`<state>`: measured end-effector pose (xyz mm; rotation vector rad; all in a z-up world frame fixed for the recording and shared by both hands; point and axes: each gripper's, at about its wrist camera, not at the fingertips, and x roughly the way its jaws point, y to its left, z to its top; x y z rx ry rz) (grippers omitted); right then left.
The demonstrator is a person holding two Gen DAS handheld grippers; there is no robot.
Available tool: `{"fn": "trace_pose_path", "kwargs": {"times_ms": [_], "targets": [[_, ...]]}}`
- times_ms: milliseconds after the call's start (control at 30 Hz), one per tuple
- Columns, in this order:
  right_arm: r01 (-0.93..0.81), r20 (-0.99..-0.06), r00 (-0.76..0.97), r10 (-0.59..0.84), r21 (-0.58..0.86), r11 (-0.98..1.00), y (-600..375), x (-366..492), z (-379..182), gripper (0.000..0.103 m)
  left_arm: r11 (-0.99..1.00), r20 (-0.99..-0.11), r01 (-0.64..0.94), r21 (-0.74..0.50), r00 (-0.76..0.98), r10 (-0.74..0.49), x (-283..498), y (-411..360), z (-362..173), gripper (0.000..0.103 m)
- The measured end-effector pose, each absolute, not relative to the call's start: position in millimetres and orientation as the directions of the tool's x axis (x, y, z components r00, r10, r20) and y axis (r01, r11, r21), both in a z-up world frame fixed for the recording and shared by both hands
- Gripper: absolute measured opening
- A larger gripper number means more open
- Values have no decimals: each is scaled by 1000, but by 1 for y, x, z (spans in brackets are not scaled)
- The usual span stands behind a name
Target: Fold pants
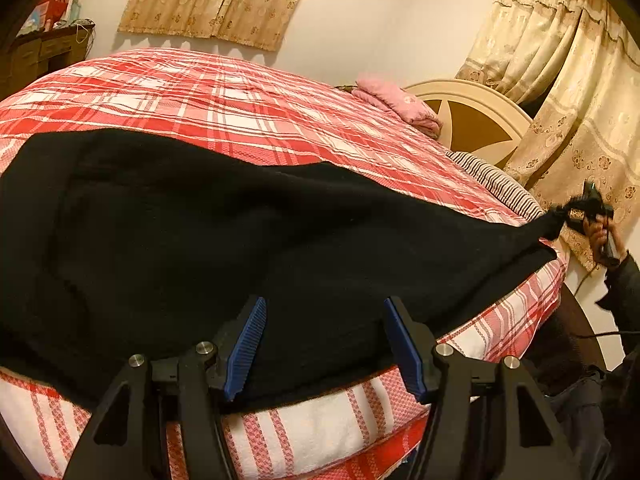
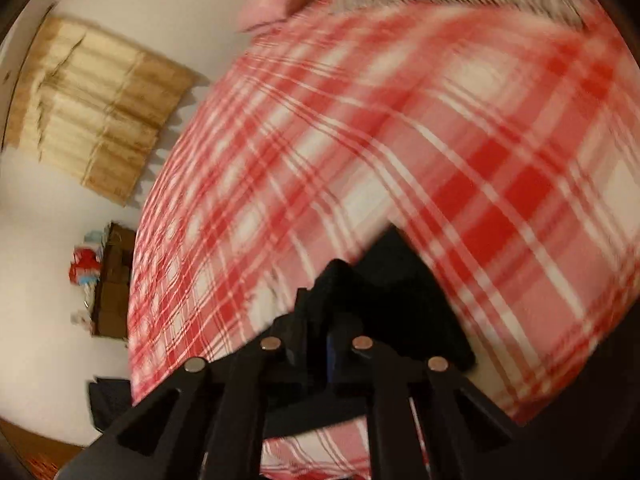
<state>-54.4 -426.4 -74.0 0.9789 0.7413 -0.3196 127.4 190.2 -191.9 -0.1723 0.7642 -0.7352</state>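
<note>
Meanwhile, the black pants (image 1: pixel 192 248) are lying spread across the red plaid bedspread (image 1: pixel 224 100), with the left gripper (image 1: pixel 324 344) hovering spread apart over their near edge and the right gripper (image 2: pixel 326 320) pinching one far end of the fabric between closed jaws.

The pants (image 1: pixel 208 240) are plain black, with no pattern to make out. The bed cover (image 1: pixel 224 96) beneath is a plaid of red, pink and white, with fine white lines crossing the red bands. At two o'clock a pink cloth (image 1: pixel 396 104) shows faint paler motifs, and a pillow (image 1: pixel 496 184) carries thin dark and white stripes. The headboard (image 1: pixel 472 120) is cream with brown panels. The curtains (image 1: pixel 576 92) are beige-gold with floral figures. The left gripper (image 1: pixel 324 344) is black with blue pads (image 1: pixel 246 352)
</note>
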Motion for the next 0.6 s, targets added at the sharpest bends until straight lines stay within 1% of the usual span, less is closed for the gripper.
{"fn": "trace_pose_path", "kwargs": {"times_ms": [67, 167, 267, 333, 400, 433, 467, 500, 567, 600], "targets": [[520, -682, 730, 53, 603, 605, -418, -42, -53, 9, 742, -564, 542, -395, 494, -661, 126, 190, -192, 62], [417, -615, 788, 22, 559, 716, -400, -30, -10, 8, 740, -554, 538, -404, 500, -666, 126, 192, -194, 62], [368, -569, 822, -31, 489, 791, -389, -32, 7, 8, 736, -545, 540, -408, 502, -671, 124, 193, -195, 62], [375, -582, 809, -76, 413, 830, -390, -38, -4, 9, 731, -543, 547, -407, 499, -676, 123, 195, -195, 62], [349, -607, 792, -65, 364, 864, -395, -48, -30, 11, 723, -539, 554, -413, 491, -685, 122, 196, -196, 62], [368, -630, 771, -93, 322, 872, -398, -55, -46, 17, 718, -540, 558, -416, 484, -689, 121, 197, -196, 62], [409, -659, 741, -132, 286, 867, -402, -68, -65, 17, 715, -543, 562, -415, 478, -690, 120, 197, -196, 62], [432, -672, 728, -137, 295, 852, -406, -76, -75, 18, 713, -546, 567, -413, 472, -692, 118, 197, -196, 62], [458, -667, 739, -99, 388, 800, -419, -106, -95, 22, 710, -553, 574, -408, 463, -693, 116, 198, -196, 62], [467, -658, 746, -100, 410, 783, -422, -119, -98, 33, 710, -558, 575, -406, 459, -691, 115, 199, -196, 62]]}}
